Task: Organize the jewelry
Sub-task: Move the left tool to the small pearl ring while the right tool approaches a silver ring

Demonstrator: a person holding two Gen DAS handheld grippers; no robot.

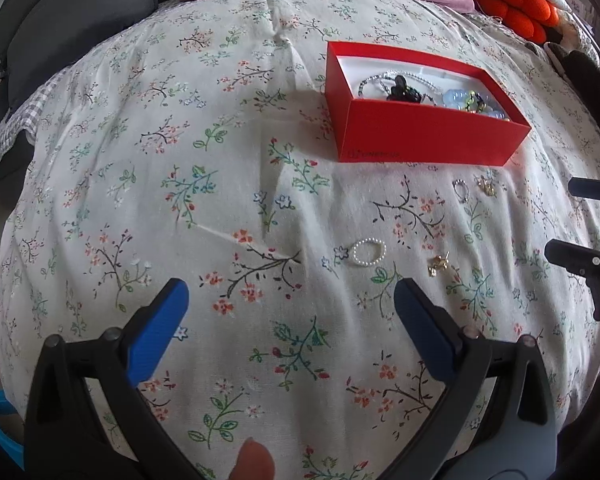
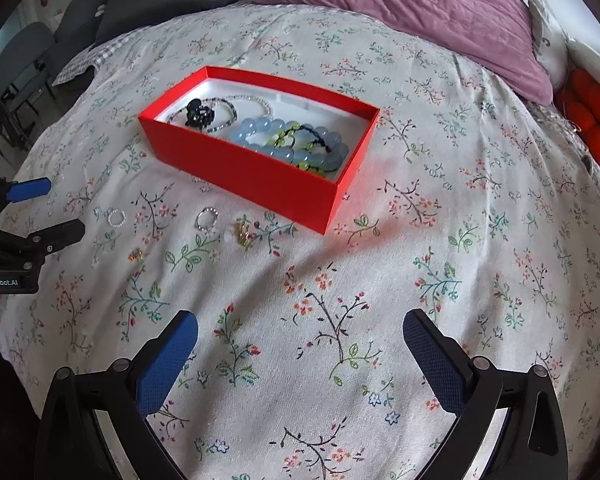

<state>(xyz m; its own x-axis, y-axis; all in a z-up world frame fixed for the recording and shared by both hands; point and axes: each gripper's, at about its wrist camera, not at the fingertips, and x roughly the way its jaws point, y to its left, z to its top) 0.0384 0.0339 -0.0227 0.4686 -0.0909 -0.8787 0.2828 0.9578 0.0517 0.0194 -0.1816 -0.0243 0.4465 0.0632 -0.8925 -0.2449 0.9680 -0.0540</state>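
**Operator:** Four small pieces lie loose on the bed. Report finger state, nearest first.

**Inspector:** Left gripper: fingers spread wide, nothing between them, held low over the floral cover. Right gripper: likewise spread and empty. From the left wrist view its tips enter at the right edge, level with the loose pieces.

**Operator:** Locate the loose pieces.

**Inspector:** Nearest the left gripper is the pearl ring, lying flat, ahead of the fingers and slightly right of their centreline. Just right of it lies a gold earring. Farther on, near the front wall of the box, lie a silver bead ring and a second gold piece, close together.

**Operator:** Which gripper is nearer?

**Inspector:** Judged from both views, the left is nearer the pearl ring. From the right wrist view all four pieces lie ahead and well left of the right fingers. The ring is roughly round, so no long axis constrains approach; a forward advance with a slight rightward shift should centre it.

**Operator:** Destination?

**Inspector:** Red box, open, beyond the loose pieces. It already holds a blue bead bracelet, thin bead strands and a dark piece.
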